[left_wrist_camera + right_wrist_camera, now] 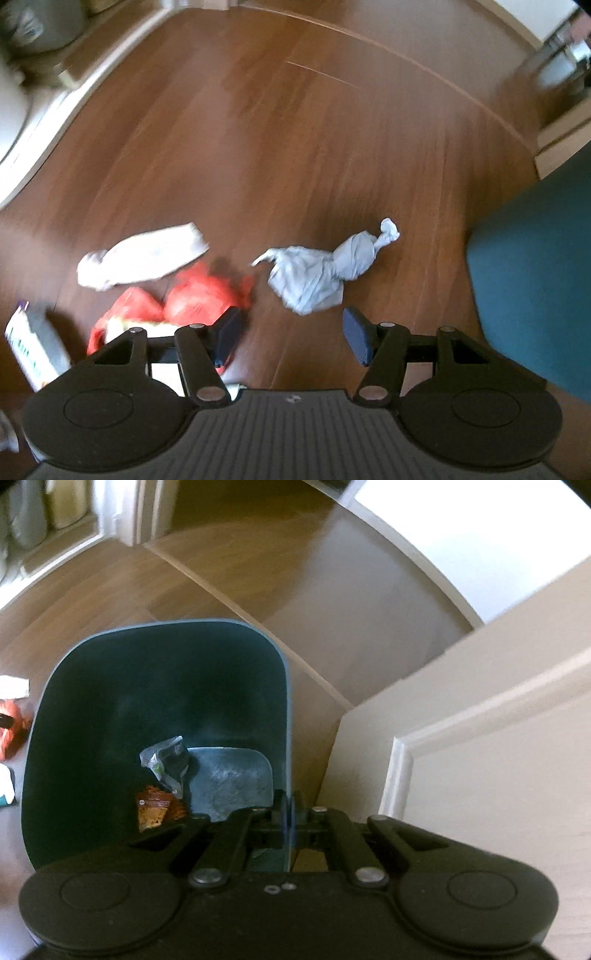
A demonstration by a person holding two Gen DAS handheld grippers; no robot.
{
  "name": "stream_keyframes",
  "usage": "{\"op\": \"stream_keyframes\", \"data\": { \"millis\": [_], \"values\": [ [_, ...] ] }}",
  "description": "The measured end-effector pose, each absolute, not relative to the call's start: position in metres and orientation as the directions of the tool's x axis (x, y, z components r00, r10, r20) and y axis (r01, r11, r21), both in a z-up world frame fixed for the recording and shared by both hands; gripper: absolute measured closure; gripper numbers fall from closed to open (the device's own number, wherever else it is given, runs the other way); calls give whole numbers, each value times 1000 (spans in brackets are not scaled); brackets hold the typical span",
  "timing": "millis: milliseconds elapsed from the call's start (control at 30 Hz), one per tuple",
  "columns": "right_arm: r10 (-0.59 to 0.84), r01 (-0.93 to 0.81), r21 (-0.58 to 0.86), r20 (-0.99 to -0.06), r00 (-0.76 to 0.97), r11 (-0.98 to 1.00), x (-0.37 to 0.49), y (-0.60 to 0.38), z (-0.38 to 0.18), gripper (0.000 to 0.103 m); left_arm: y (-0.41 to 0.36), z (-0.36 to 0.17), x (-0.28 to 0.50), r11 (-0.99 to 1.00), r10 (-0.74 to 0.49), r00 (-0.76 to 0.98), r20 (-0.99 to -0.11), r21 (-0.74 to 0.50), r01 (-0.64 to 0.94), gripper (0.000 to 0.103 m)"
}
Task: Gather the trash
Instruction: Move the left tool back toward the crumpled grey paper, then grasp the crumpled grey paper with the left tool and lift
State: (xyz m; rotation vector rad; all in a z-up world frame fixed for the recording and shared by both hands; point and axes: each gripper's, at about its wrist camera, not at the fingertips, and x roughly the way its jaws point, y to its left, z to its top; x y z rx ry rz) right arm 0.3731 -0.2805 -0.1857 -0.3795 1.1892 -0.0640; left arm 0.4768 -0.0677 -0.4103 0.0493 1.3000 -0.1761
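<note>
- Hovering over the wooden floor [295, 147], the left gripper [291, 334] points steeply down, its jaws apart with nothing between them.
- Grey wad [317, 273]: knotted and crumpled, on the floor just ahead of the gripper's fingertips, not touching them.
- Red bag [199, 299]: crumpled, partly behind the left finger; contact cannot be judged through the blur.
- White wad [140, 260]: beside the red bag, farther from the camera.
- Carton [35, 347]: at the left edge, print unreadable.
- Right gripper [289, 812]: closed on the near rim of the teal bin [284, 709], the wall pinched between its pads.
- Bin contents: a clear wrapper [166, 762] and an orange packet [157, 806] on the bottom.
- Bin setting: standing on the floor beside a pale panelled door [480, 775].
</note>
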Motion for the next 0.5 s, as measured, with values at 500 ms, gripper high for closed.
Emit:
{"op": "stream_keyframes", "data": {
  "millis": [500],
  "values": [
    [-89, -298, -141, -979, 184, 944, 392, -305, -195, 95, -144, -519, 518, 884, -41, 226, -973, 70, 462, 44]
  ]
}}
